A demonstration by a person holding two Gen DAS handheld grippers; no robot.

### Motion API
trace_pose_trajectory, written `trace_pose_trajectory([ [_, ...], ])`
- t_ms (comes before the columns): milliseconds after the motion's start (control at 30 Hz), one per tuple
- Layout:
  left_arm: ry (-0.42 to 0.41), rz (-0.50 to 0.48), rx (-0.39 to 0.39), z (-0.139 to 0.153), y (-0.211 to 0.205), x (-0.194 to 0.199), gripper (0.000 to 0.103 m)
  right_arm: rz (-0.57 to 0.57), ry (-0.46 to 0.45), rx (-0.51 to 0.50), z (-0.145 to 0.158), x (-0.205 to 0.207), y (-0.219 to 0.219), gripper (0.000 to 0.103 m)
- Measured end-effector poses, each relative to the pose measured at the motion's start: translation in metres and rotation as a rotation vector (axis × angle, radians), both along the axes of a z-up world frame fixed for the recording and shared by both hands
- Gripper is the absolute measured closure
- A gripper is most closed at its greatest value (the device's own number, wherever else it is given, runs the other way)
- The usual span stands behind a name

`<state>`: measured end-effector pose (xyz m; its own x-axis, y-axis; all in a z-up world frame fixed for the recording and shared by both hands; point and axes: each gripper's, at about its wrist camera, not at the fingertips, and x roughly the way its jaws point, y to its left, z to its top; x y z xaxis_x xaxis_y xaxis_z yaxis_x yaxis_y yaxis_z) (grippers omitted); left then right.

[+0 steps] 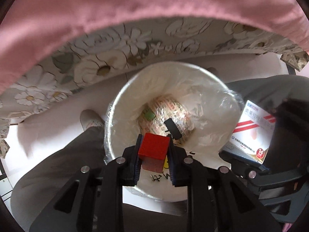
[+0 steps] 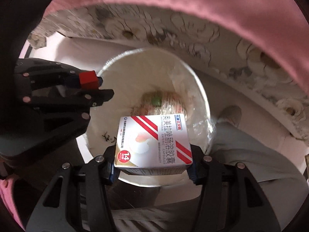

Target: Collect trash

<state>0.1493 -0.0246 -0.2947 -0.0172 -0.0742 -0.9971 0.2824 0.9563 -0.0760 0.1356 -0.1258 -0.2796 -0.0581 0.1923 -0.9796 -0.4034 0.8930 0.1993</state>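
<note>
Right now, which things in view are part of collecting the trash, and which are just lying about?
Part of the job:
- red block, clamped in the left gripper
- medicine box, clamped in the right gripper
- lined white bin below both
- green piece already inside

Just there:
- floral cloth
- pink fabric
- person's shoe

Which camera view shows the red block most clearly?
The left wrist view: the red block sits large and sharp between that gripper's jaws, above the bin. The right wrist view shows it small, at the left, partly hidden.
</note>
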Motion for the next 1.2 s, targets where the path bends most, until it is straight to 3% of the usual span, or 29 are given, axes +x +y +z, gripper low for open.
trace_pose_trajectory([
  [367,0.142,0.080,-0.039,-0.057,0.009,0.008,0.077,-0.027,0.218,-0.002,-0.059,0.005,0.015,0.048],
  [800,0.244,0.138,-0.056,-0.091,0.013,0.008,0.077,-0.071,0.349,-0.038,-0.099,0.007,0.016,0.047],
  [900,0.251,0.141,-0.055,-0.092,0.013,0.009,0.056,-0.100,0.387,-0.045,-0.107,0.009,0.013,0.045],
  [1200,0.235,0.137,-0.050,-0.087,0.013,0.009,0.055,-0.108,0.382,-0.030,-0.100,0.009,0.012,0.045],
])
